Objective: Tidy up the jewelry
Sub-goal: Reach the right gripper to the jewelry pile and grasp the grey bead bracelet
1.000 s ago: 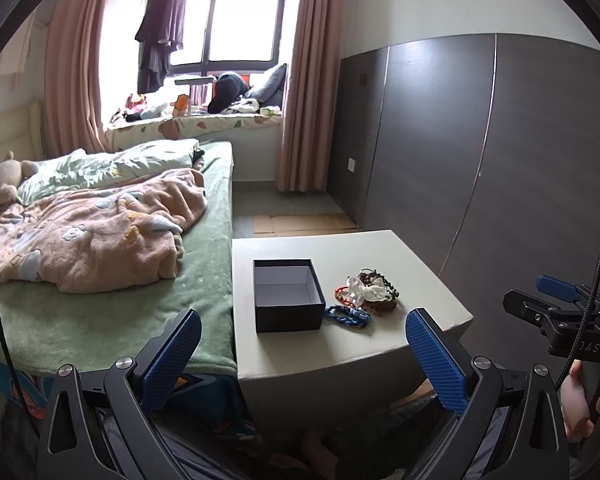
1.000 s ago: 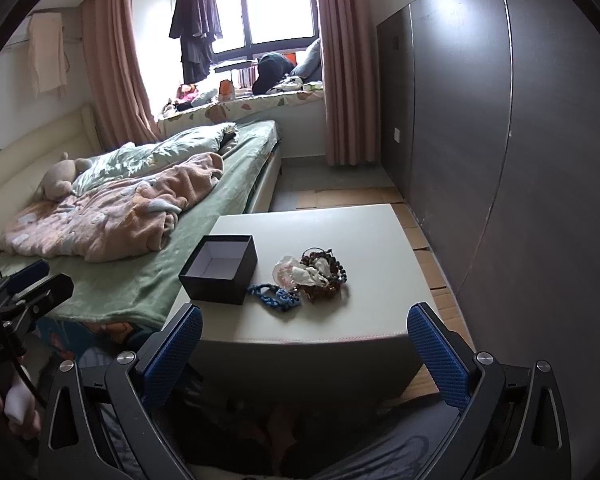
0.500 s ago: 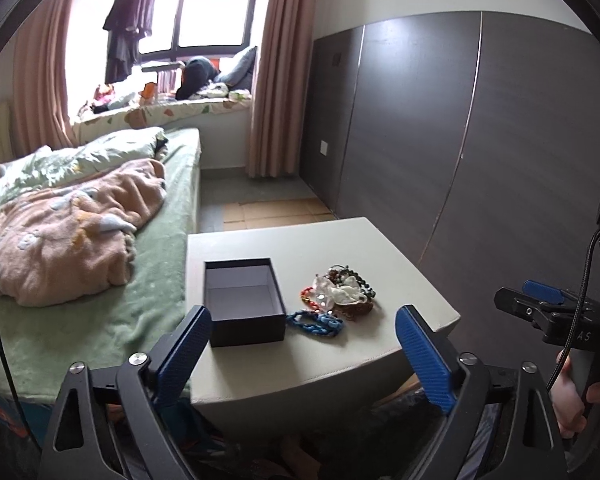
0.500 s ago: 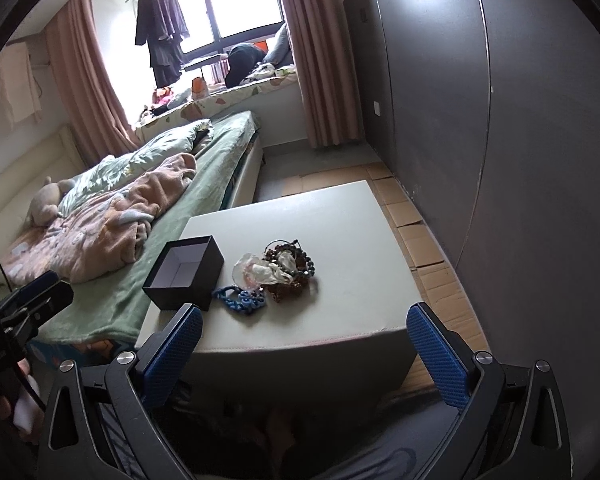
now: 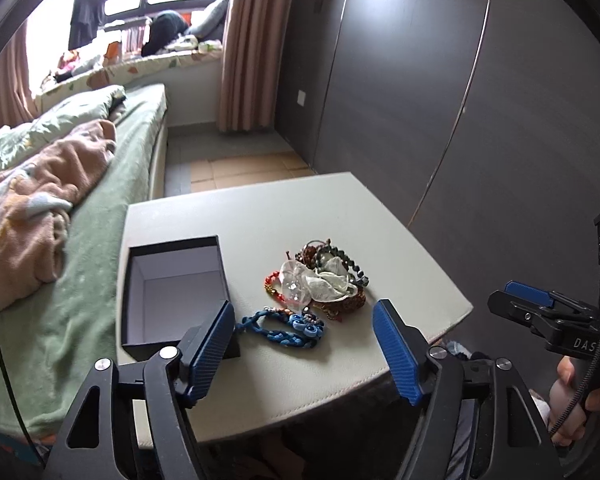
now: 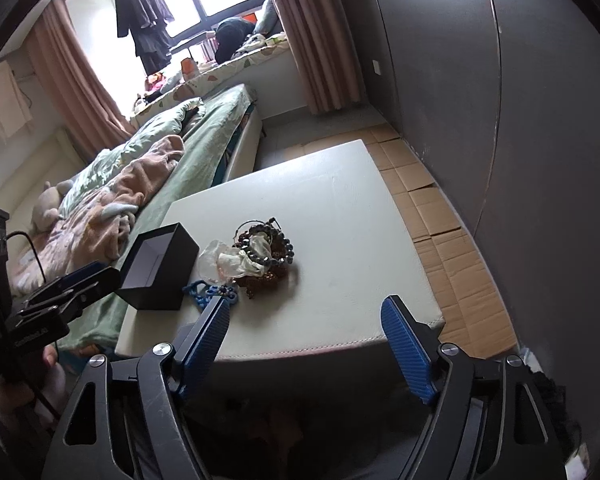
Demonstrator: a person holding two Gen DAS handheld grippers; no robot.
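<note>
An open, empty black box stands on the left part of a pale square table. Right of it lies a heap of bracelets with clear, beaded and red pieces. A blue braided bracelet lies in front of the heap. My left gripper is open, just short of the blue bracelet. My right gripper is open over the table's near edge.
A bed with a pink blanket lies against the table's left side. A dark wardrobe wall runs along the right. Cardboard sheets cover the floor between table and wardrobe.
Both grippers have moved forward and down toward the table. The box and jewelry now appear much closer. Nothing on the table has moved.
</note>
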